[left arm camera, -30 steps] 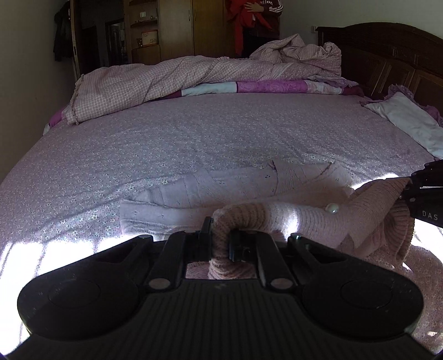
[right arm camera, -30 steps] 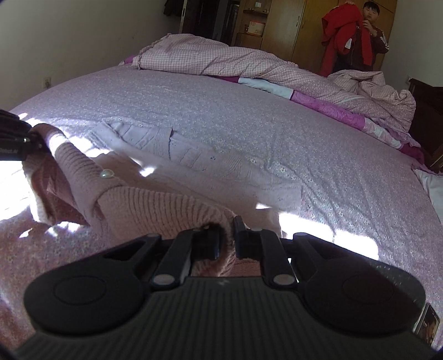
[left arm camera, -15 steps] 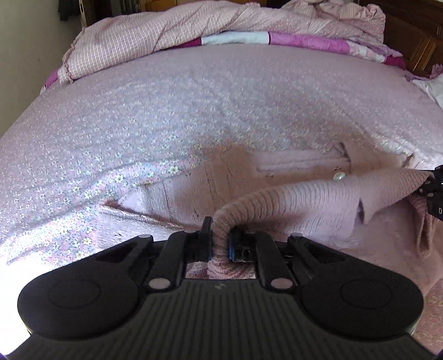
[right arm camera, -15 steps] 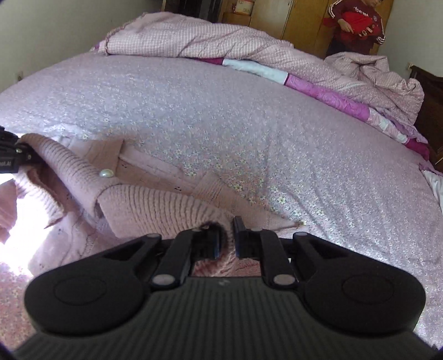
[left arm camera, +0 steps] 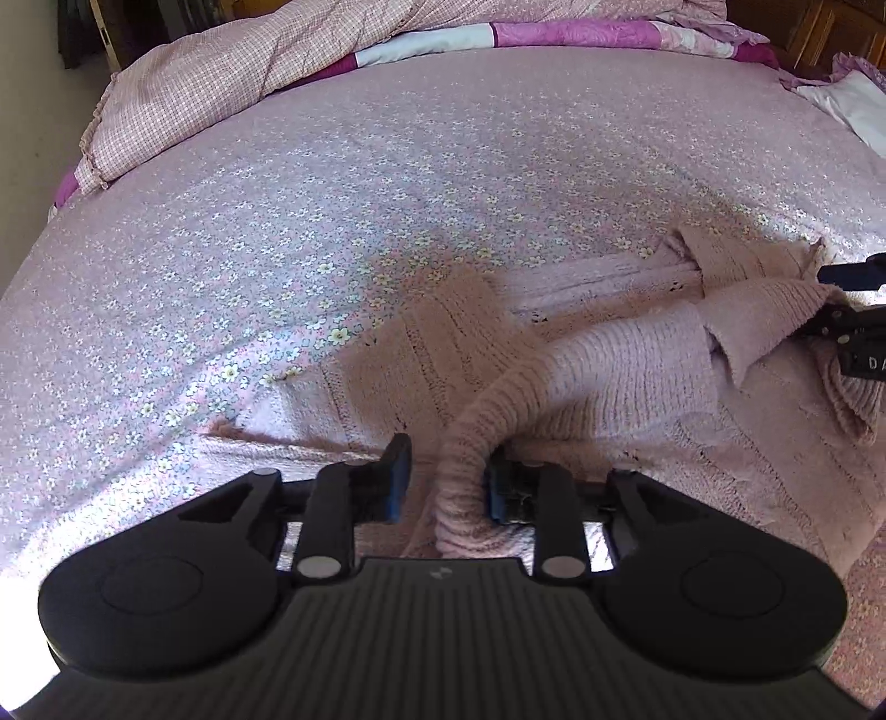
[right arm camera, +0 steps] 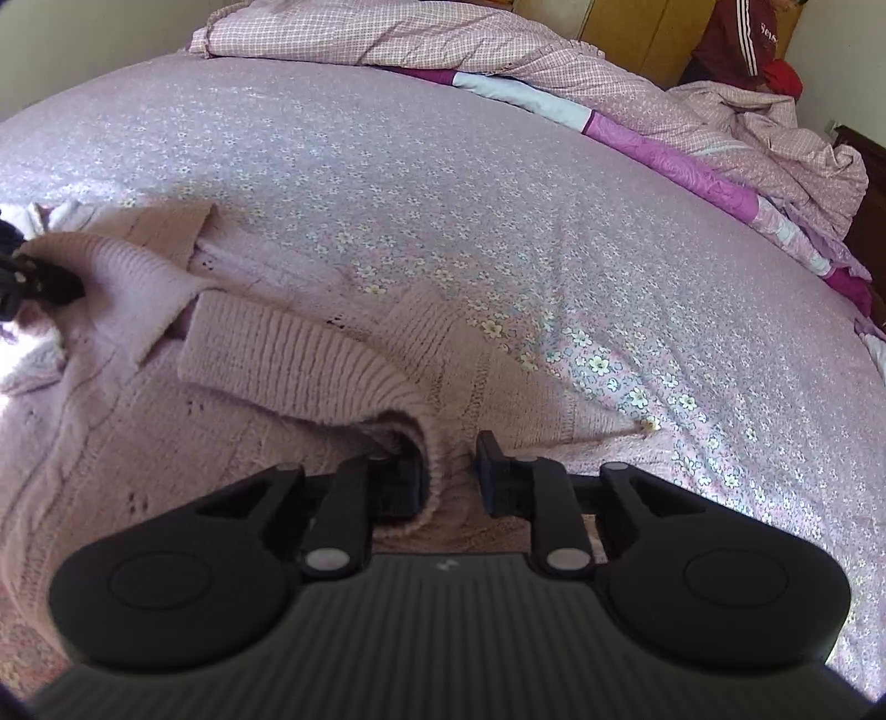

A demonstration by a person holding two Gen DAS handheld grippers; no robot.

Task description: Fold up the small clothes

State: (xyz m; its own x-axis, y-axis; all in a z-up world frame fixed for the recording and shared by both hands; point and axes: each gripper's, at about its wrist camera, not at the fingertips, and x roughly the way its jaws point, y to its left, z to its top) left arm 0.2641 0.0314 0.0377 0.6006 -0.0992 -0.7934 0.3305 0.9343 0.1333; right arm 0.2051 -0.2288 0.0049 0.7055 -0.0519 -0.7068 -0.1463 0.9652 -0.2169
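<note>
1. The pink knitted sweater [left arm camera: 637, 376] lies on the bed [left arm camera: 332, 221], in the lower right of the left wrist view and the lower left of the right wrist view. Its far part is folded over the body, so I judge that one fold is just laid down.
2. The left claw [left arm camera: 443, 482] is released: its fingers stand apart. A rolled ribbed edge of the sweater rests between them and touches only the right finger, so the cloth is not pinched.
3. The right claw [right arm camera: 448, 476] is also released. The ribbed edge lies against its left finger, and there is a gap before the right finger.
4. Both claws are low, near the bed, probably so that the fold can settle flat without falling open.
5. A crumpled checked quilt [right arm camera: 443, 44] lies along the upper edge of both views, well apart from the sweater, so it does not disturb the folding.
6. The next move probably needs a new grip for a second fold.
</note>
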